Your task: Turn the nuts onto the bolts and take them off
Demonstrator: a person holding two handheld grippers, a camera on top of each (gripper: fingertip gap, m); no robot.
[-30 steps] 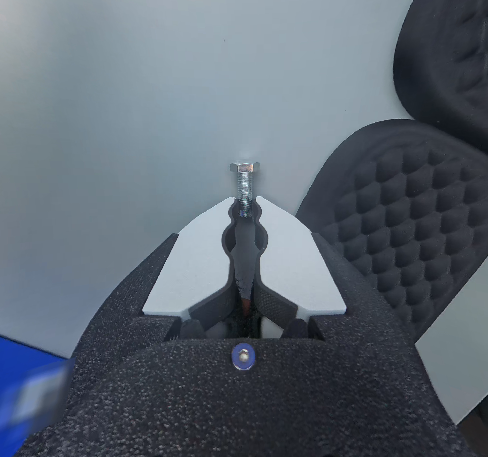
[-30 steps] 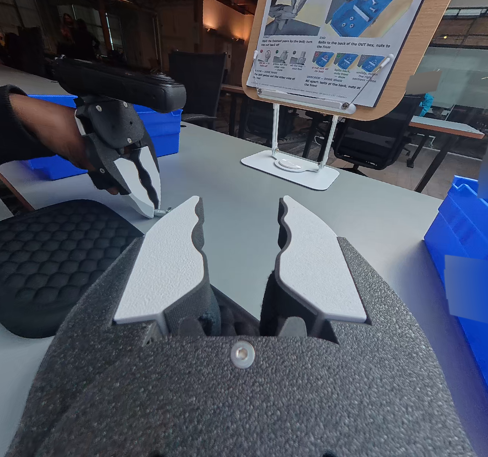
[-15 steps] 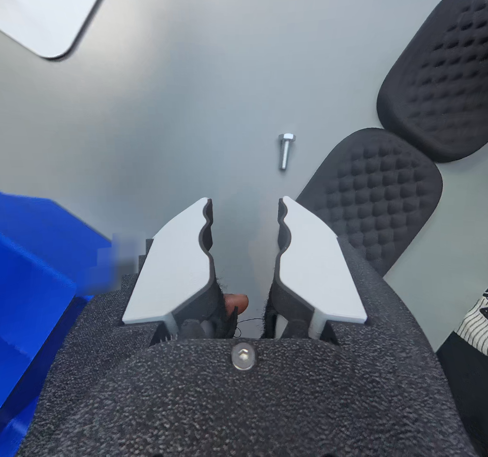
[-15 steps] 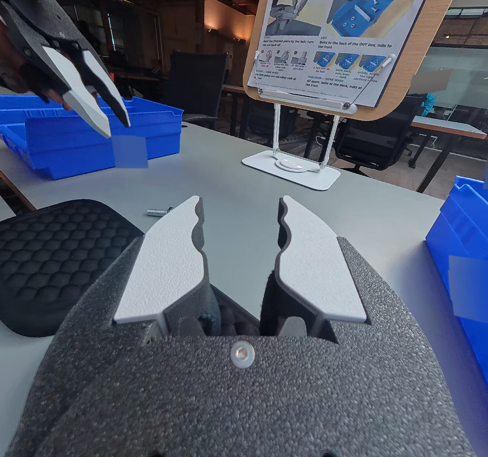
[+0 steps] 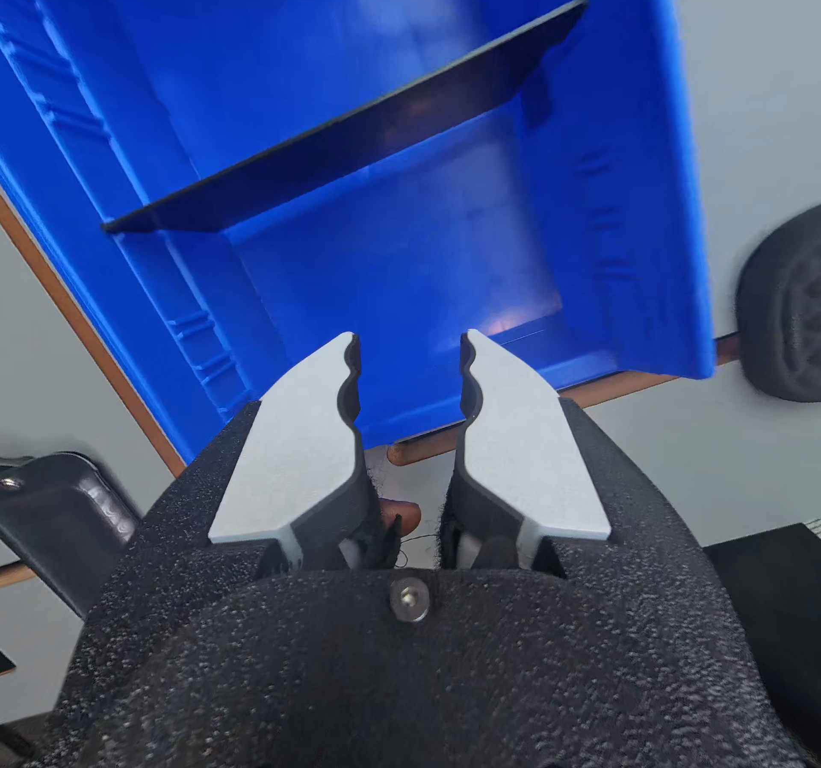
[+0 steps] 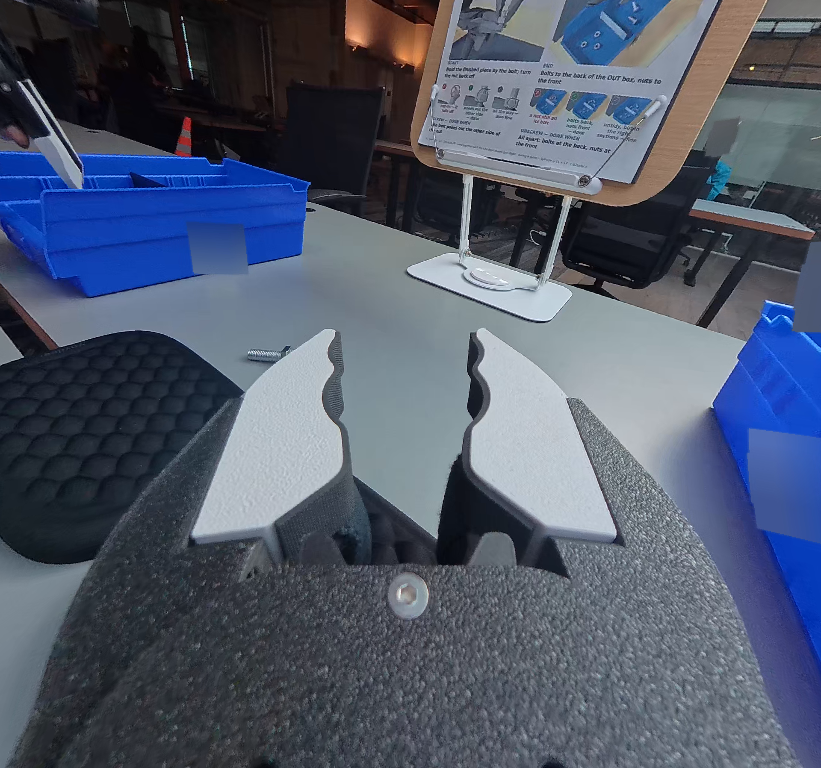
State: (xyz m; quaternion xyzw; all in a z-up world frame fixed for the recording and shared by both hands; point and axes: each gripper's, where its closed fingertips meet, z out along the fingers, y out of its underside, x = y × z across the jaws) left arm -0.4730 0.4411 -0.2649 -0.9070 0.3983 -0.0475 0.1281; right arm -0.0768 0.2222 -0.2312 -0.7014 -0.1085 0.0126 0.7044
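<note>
Now that my left gripper (image 5: 408, 342) has released the short silver hex-head bolt (image 6: 268, 353) onto the grey worktop (image 6: 400, 302), it hangs open over the blue divided plastic bin (image 5: 400, 214), likely seeking a nut; my right gripper (image 6: 404, 338) waits open.

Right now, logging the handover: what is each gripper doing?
Left gripper: open, empty, over the blue bin.
Right gripper: open, empty, above the table.
</note>
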